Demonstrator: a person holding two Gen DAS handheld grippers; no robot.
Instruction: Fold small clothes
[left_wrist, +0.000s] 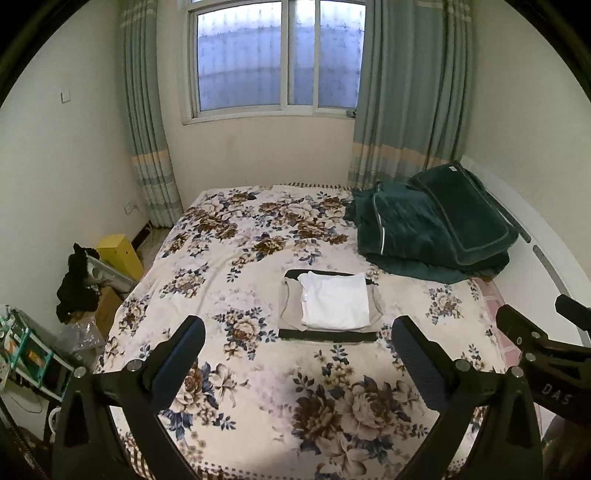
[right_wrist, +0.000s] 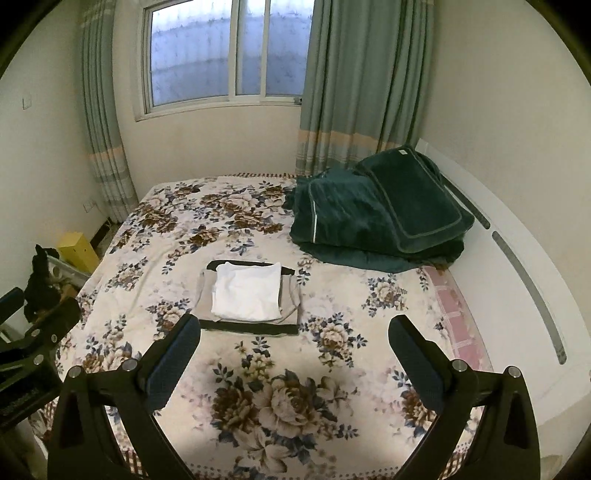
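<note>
Left gripper (left_wrist: 298, 328): jaws spread wide, nothing between them, held above the near part of the bed. Right gripper (right_wrist: 294, 326): same, jaws wide apart, holding nothing. The two sit side by side; each shows at the edge of the other's view.

Straight ahead of both, mid-bed: a folded stack of clothes. White shirt (left_wrist: 335, 301) on top, folded into a rough square, lying flat. Under it a beige garment (left_wrist: 290, 304) with black bands along its near and far edges, also folded flat. The white piece sits toward the right side of the beige one, so a beige strip shows on the left. Neither gripper touches the stack; it lies beyond the fingertips.

Bed cover (left_wrist: 236, 251) is white with brown and blue flowers, a bit wrinkled. Far right corner: a heap of dark green bedding (left_wrist: 436, 229) with a matching pillow leaning on it, well apart from the stack.

Back wall: window (left_wrist: 277, 55) with grey-green curtains on both sides. Left of the bed on the floor: a yellow box (left_wrist: 120, 254), black cloth draped over some clutter, cardboard, a shelf unit.
</note>
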